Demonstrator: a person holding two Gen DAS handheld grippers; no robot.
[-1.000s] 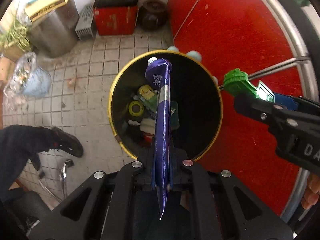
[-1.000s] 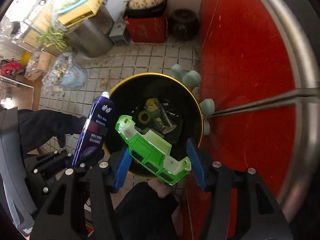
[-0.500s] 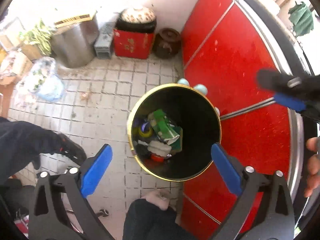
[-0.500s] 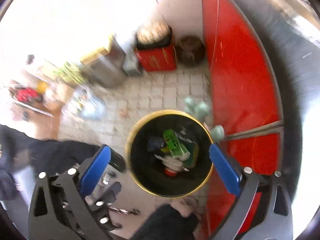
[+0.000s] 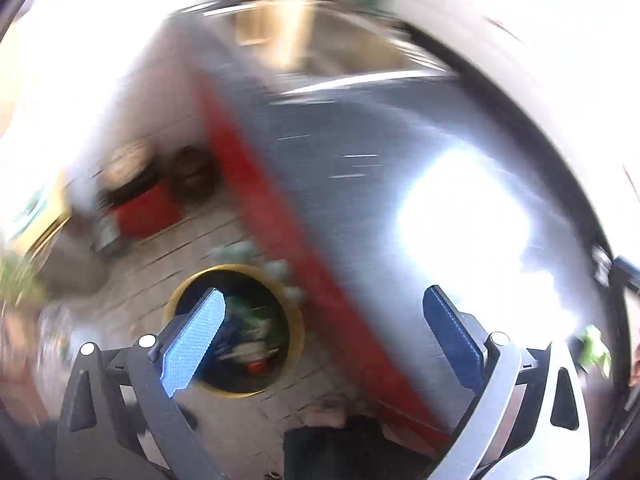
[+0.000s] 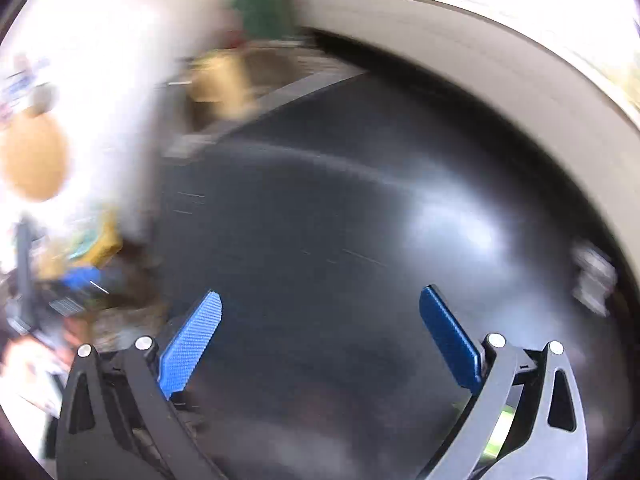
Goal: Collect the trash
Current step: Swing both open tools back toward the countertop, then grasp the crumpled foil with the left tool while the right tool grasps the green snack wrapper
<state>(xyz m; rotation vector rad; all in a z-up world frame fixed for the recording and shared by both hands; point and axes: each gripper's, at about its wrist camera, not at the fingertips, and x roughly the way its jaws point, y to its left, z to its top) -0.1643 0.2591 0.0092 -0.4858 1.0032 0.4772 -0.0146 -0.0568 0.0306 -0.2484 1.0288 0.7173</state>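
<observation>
Tongs on both sides, left tongs (image 5: 322, 312) and right tongs (image 6: 320, 312), gape wide and empty, the gold-rimmed bin (image 5: 294, 322) of blurred trash (image 5: 252, 344) below the left.

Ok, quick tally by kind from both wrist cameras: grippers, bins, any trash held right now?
blue-padded grippers, both open: 2 (left gripper, right gripper)
round black bin with gold rim: 1
trash items held: 0
Total: 3 things; the rest is too blurred to count.
</observation>
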